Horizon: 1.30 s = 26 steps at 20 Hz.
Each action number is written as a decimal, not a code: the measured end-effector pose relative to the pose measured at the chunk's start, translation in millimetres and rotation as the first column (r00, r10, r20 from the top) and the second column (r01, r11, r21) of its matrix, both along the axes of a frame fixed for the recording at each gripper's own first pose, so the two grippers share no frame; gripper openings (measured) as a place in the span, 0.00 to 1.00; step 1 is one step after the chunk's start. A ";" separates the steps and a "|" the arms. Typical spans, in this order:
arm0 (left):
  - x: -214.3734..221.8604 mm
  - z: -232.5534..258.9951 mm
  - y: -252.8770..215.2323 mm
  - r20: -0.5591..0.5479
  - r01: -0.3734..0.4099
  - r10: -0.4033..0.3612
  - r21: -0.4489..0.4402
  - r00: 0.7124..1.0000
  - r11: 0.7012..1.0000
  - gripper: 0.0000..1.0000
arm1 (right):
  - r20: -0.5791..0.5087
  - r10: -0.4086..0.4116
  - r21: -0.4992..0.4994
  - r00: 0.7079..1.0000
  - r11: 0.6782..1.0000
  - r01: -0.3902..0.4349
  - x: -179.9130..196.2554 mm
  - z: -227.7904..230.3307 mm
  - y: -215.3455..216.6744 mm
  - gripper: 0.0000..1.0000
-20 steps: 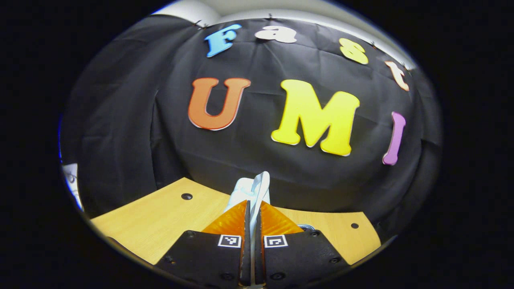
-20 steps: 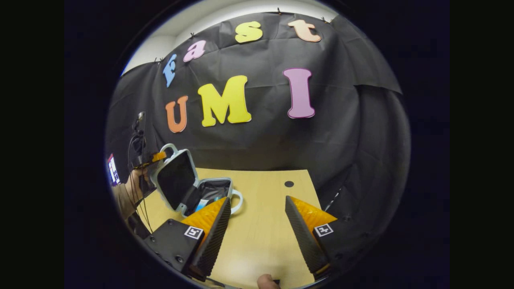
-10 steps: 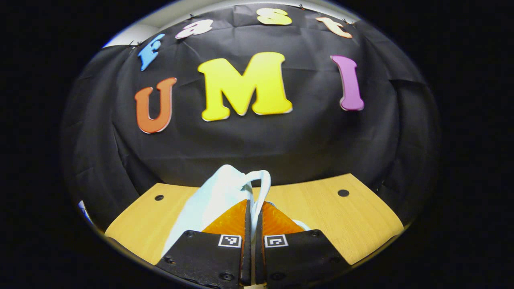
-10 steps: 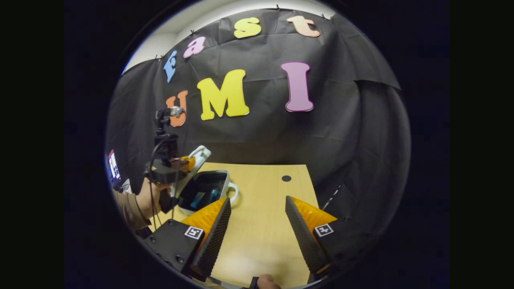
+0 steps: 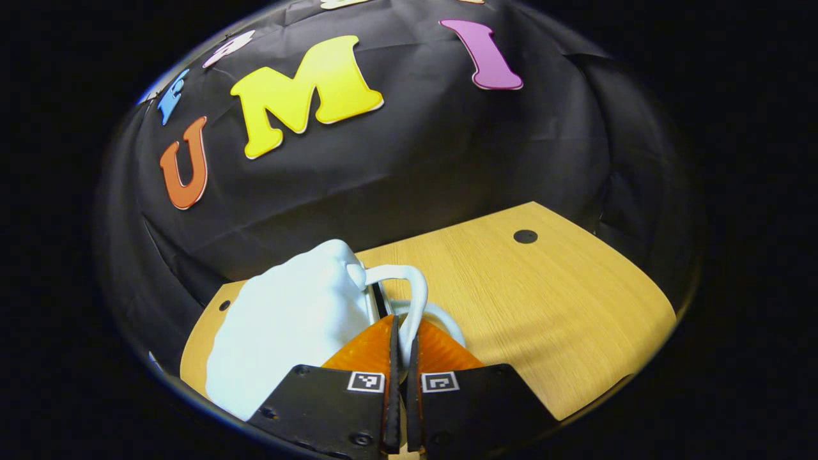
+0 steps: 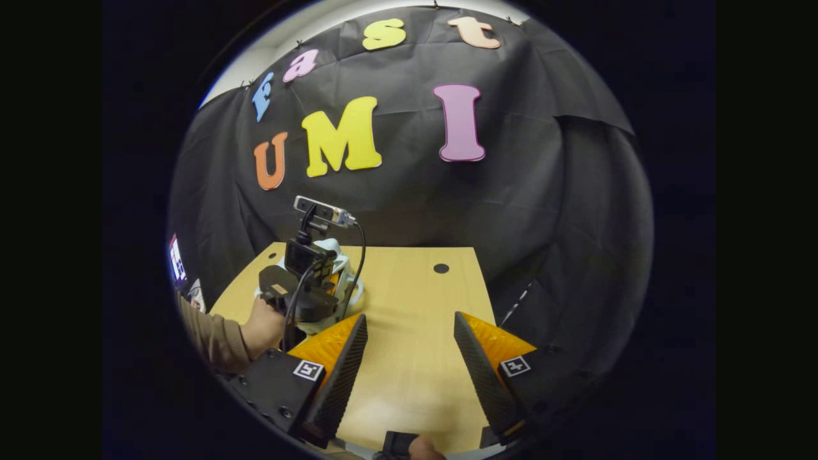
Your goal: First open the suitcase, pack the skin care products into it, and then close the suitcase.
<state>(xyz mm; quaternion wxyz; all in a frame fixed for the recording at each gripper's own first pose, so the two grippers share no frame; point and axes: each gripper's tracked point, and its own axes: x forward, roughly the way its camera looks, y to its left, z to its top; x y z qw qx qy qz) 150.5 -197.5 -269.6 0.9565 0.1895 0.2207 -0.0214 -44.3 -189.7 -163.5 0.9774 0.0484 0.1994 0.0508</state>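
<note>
At the near edge of the left gripper view, the left hand-held gripper [image 5: 399, 332] has its 2 fingers pressed together on the thin white lid handle [image 5: 415, 300] of the suitcase [image 5: 287, 326], pinching the loop between them. Just past the fingertips the pale lid lies almost flat over the base, with a dark seam visible where the 2 halves meet, and a second white handle [image 5: 447, 316] curving out below the first. From this I judge the case to be nearly shut, though I cannot tell whether the halves have fully met or any catch is fastened. No skin care products lie loose on the desk [image 5: 543, 300], so the packing step looks finished; what is inside the case is hidden.

In the right gripper view, the right hand-held gripper [image 6: 409, 354] hangs over bare desk near the front edge, its fingers spread wide and holding nothing. Farther off to the left, a person's hand [image 6: 265, 326] in a tan sleeve [image 6: 214, 338] grips the other tool over the suitcase, which sits on the left part of the desk, well apart from the right gripper.

What is left, as I read it: press the lid fully down, then release the handle.
</note>
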 end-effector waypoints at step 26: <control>-129.0 250.4 110.9 0.355 0.113 0.003 -0.306 0.935 0.945 0.99 | 0.191 -0.054 -0.001 0.980 0.998 0.055 46.2 86.9 148.9 0.79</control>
